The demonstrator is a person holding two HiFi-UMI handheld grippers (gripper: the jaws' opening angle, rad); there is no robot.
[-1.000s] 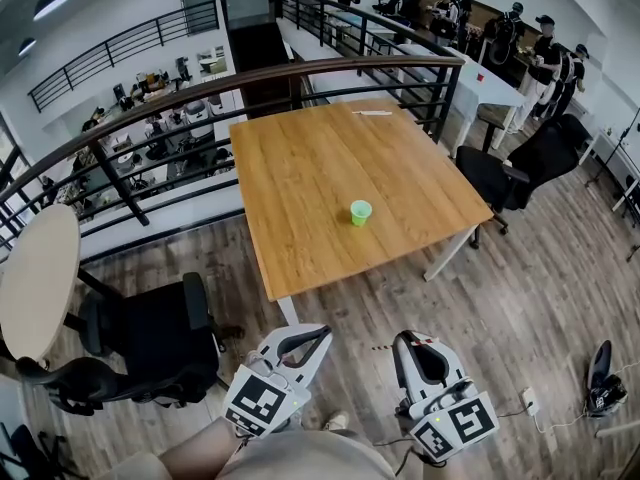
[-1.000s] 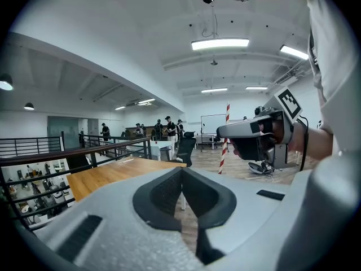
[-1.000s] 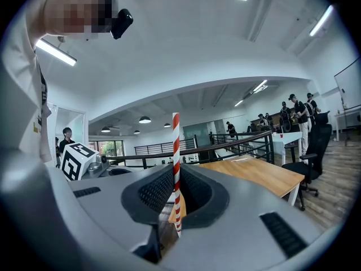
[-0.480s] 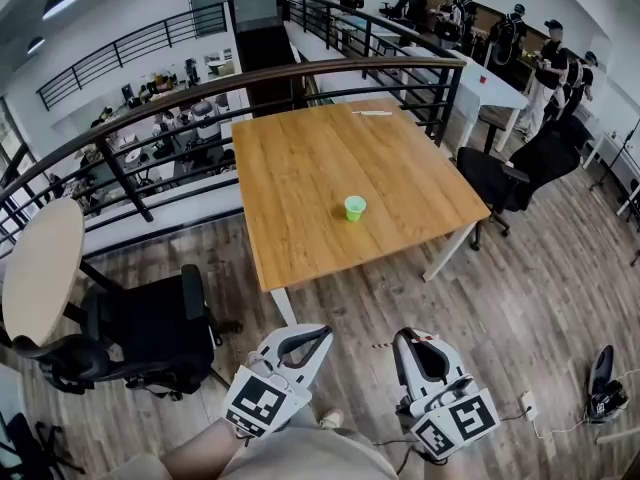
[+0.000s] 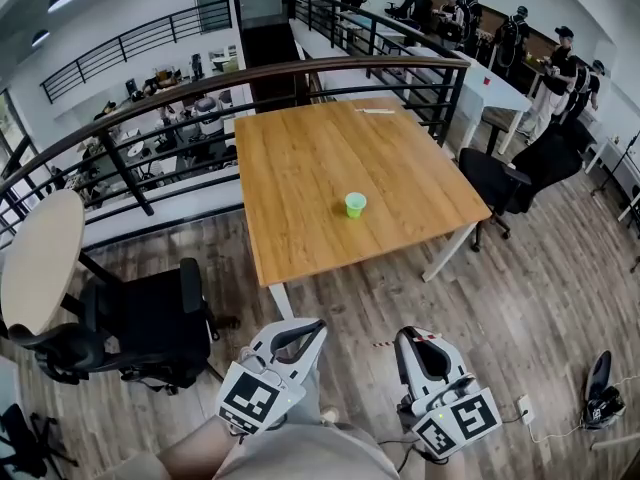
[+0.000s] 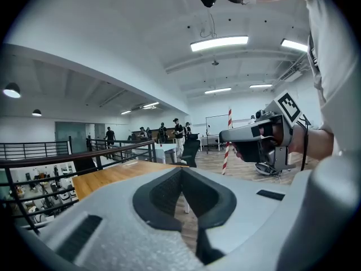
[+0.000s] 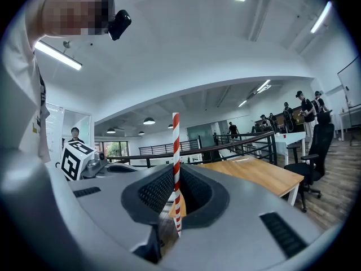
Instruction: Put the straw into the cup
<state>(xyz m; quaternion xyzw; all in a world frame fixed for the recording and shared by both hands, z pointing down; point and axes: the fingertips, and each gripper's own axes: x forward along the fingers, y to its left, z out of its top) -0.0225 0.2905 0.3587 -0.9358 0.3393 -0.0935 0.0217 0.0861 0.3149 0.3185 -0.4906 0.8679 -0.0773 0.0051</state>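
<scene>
A small green cup (image 5: 355, 204) stands upright on the wooden table (image 5: 300, 188), well ahead of both grippers. My right gripper (image 5: 405, 334) is low at the near edge of the head view, over the floor. It is shut on a red-and-white striped straw (image 7: 176, 151), which stands upright between its jaws (image 7: 176, 176). The straw (image 6: 228, 143) also shows beside that gripper (image 6: 256, 135) in the left gripper view. My left gripper (image 5: 318, 324) sits beside it, shut with nothing between its jaws (image 6: 181, 174).
A black office chair (image 5: 150, 328) stands left of the grippers, beside a round table (image 5: 40, 258). A dark railing (image 5: 250, 76) runs behind the wooden table. Another black chair (image 5: 500, 180) is at its right. A white object (image 5: 378, 111) lies at the table's far edge. Several people (image 5: 520, 28) stand at the back.
The head view has shifted slightly. The left gripper has moved a little to the left. The right gripper still holds the straw in the same place.
</scene>
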